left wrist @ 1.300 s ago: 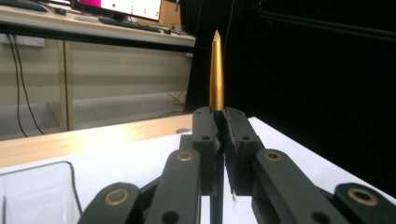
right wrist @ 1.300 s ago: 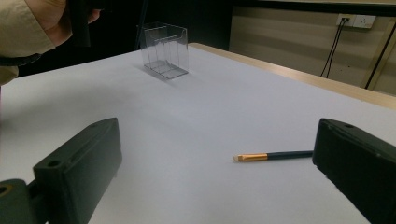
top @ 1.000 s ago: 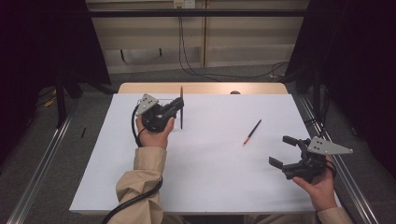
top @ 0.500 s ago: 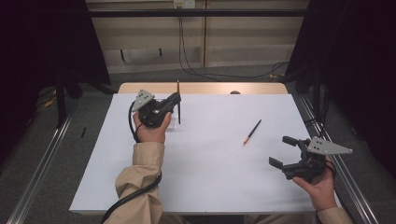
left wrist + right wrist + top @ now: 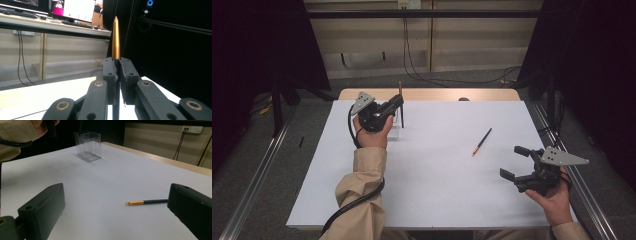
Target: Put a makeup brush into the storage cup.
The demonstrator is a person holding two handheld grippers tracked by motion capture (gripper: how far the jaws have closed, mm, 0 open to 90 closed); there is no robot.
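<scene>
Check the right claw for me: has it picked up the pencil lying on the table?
No, the right claw stands open, and the pencil lies loose on the white table.

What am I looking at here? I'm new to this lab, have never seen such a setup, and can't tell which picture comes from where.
A person sits at a white table with a two-jaw tool in each hand. One camera looks down from above; the other two ride on the tools and look along their black jaws.

The left hand-held gripper is shut on a dark pen with a gold end, held upright over a clear plastic holder at the table's far side.

The right hand-held gripper is open and holds nothing. A second pen lies flat on the table ahead of it.
</scene>
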